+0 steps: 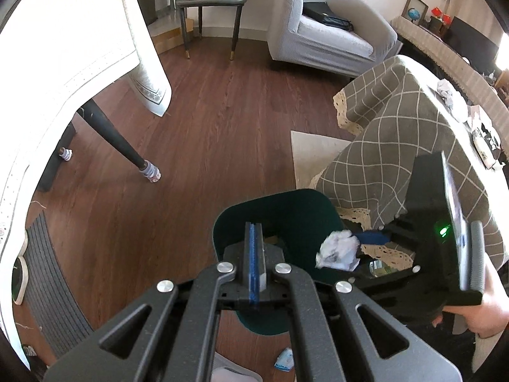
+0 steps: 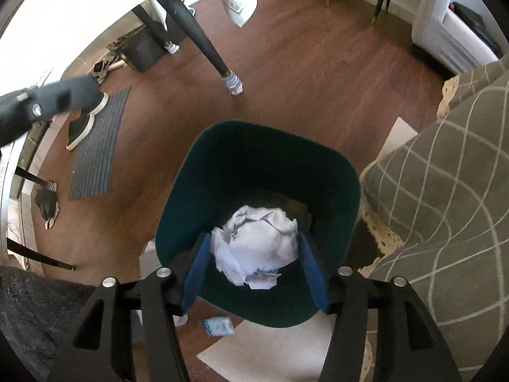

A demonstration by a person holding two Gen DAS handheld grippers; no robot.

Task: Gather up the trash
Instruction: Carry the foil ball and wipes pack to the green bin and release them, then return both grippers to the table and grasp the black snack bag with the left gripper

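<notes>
A dark green trash bin [image 2: 264, 165] stands on the wooden floor beside the checked-cloth table. My right gripper [image 2: 254, 254] is over the bin's mouth with a crumpled white paper ball [image 2: 257, 245] between its blue pads; the jaws stand wide and seem barely to touch the paper. The left wrist view shows the same ball [image 1: 338, 250] and the right gripper's body [image 1: 445, 242] over the bin [image 1: 286, 213]. My left gripper [image 1: 253, 248] is shut and empty, its blue pads pressed together above the bin's left rim. More crumpled paper [image 1: 445, 92] lies on the table top.
A small blue-white wrapper [image 2: 219, 325] lies on the floor by the bin, also in the left wrist view [image 1: 284, 359]. A checked tablecloth [image 2: 445, 191] hangs at the right. A dark table leg [image 2: 203, 44], a grey mat [image 2: 95, 149], shoes and a grey armchair [image 1: 324, 31] surround the floor.
</notes>
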